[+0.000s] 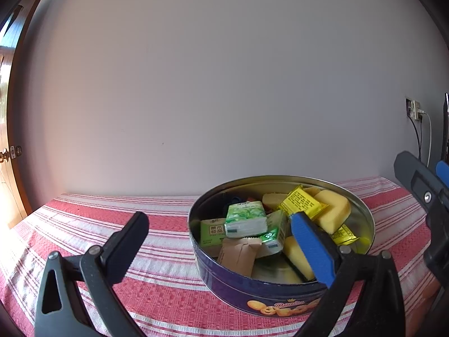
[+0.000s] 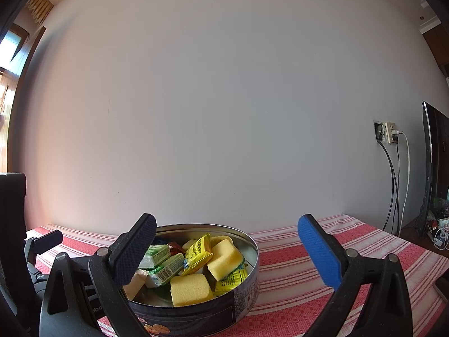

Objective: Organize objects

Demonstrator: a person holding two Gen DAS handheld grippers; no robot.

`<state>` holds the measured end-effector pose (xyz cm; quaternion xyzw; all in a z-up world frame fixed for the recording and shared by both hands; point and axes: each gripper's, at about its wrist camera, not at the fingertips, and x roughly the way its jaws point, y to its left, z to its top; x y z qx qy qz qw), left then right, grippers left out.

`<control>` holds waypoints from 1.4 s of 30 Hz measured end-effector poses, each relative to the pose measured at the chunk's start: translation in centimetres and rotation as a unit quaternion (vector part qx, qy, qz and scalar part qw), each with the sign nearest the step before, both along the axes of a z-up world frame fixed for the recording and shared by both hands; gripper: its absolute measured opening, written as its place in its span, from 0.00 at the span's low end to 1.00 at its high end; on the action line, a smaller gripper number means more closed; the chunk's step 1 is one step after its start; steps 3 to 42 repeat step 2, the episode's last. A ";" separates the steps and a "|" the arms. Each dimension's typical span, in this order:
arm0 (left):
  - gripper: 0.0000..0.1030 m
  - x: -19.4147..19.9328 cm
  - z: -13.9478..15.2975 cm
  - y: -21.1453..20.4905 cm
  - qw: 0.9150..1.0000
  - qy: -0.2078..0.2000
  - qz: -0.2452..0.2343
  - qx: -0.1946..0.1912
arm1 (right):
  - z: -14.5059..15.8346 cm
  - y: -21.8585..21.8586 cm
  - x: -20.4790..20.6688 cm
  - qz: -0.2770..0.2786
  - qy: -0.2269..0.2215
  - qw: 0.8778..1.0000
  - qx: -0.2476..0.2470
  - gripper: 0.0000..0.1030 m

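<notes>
Cookie tin [image 1: 269, 292], round and blue, sits lidless on our red-striped counter [image 1: 98, 210] in the left wrist view, filled with tissue packs [image 1: 245, 219], yellow sponges [image 1: 334, 210] and yellow packets [image 1: 301, 200], while our left claw [image 1: 221, 243] hangs wide apart and empty (its blue finger [image 1: 311, 245] overlapping the tin's near rim). From the right wrist view, our right claw [image 2: 227, 252] also gapes wide, holding nothing, with the tin [image 2: 196, 311] low between its fingers, toward the dark finger [image 2: 134, 252].
</notes>
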<state>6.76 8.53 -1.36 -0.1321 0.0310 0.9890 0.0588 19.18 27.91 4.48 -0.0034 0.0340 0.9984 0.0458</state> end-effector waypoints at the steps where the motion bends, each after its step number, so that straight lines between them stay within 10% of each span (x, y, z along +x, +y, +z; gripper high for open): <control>1: 1.00 0.0 0.0 0.0 1.000 0.000 0.000 0.000 | 0.0 0.0 0.0 0.000 0.000 1.000 0.000 0.99; 42: 1.00 0.0 0.0 0.0 1.000 0.000 0.000 -0.001 | 0.0 0.1 0.0 0.001 0.000 1.000 0.000 0.99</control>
